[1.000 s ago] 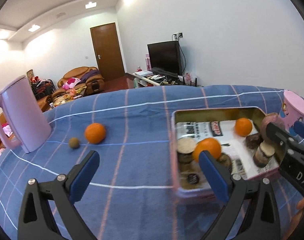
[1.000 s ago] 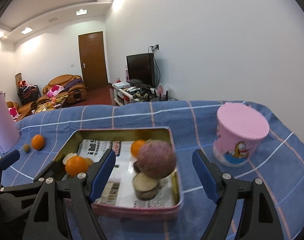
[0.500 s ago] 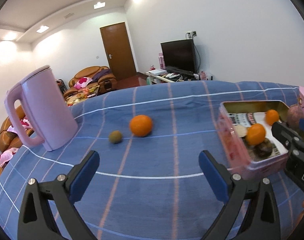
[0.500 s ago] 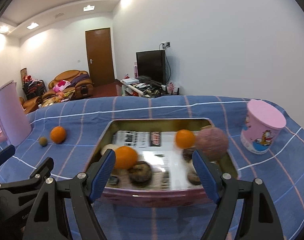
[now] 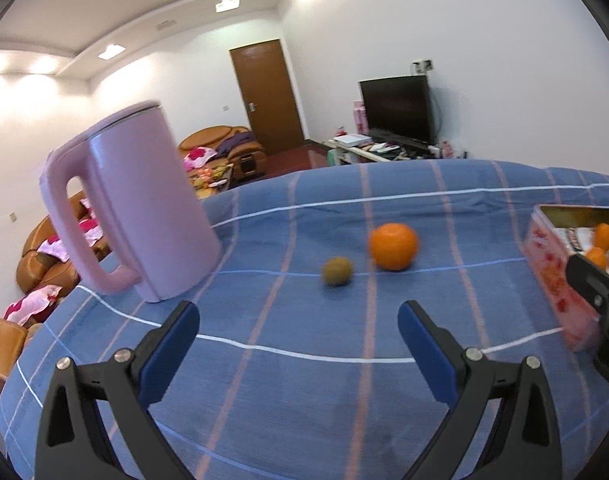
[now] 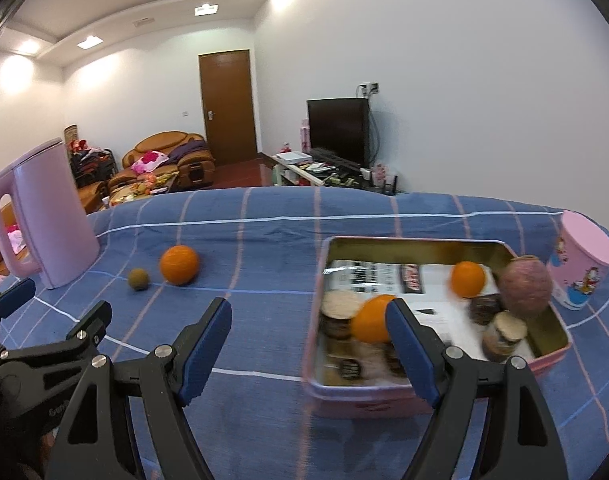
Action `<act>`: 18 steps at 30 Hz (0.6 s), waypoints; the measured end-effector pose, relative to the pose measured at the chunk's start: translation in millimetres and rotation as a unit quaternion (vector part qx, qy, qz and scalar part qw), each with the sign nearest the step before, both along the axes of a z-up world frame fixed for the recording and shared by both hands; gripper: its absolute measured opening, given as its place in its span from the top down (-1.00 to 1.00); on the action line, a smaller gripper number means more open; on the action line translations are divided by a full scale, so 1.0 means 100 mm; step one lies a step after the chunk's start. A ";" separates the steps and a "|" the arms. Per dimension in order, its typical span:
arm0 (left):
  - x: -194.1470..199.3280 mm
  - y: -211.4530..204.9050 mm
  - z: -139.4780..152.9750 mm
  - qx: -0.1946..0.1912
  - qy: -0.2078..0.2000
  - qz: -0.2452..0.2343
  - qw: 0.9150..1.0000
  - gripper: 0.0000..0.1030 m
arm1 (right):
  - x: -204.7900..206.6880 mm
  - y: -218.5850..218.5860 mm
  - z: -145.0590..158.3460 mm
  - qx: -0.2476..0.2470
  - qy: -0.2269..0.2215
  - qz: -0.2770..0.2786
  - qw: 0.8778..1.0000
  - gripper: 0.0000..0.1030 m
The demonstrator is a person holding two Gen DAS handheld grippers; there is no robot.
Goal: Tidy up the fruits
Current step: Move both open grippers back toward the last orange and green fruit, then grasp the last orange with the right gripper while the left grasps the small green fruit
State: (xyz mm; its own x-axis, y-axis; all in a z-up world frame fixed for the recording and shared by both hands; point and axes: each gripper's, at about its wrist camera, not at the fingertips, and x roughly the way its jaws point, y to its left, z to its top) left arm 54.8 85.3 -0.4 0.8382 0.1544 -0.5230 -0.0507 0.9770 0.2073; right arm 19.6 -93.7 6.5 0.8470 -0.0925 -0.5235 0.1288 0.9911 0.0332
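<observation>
Two fruits lie loose on the blue checked worktop [image 5: 304, 400]: an orange [image 5: 393, 246], round and bright, and just left of it a smaller dull olive-brown fruit [image 5: 336, 271]. To the right stands the pink tin [image 6: 344, 396], already holding two oranges among other items. We judge the next step is a pickup. Our left gripper [image 5: 298, 350] and right gripper [image 6: 308, 344] both have fingers spread and empty. We should centre the orange between the left fingers and close gently, since it may roll.
</observation>
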 end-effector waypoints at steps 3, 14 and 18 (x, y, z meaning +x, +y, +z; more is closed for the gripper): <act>0.10 0.20 -0.01 0.001 0.006 0.021 1.000 -0.98 | 0.08 0.15 -0.01 0.000 0.002 0.014 1.000 -0.56; 0.45 0.72 -0.07 -0.005 0.029 0.077 0.997 -0.98 | 0.56 0.53 -0.09 0.019 0.028 0.059 0.998 -0.56; 0.52 0.82 -0.11 -0.029 0.048 0.077 0.995 -0.98 | 0.92 0.64 -0.16 0.034 0.060 0.082 0.994 -0.56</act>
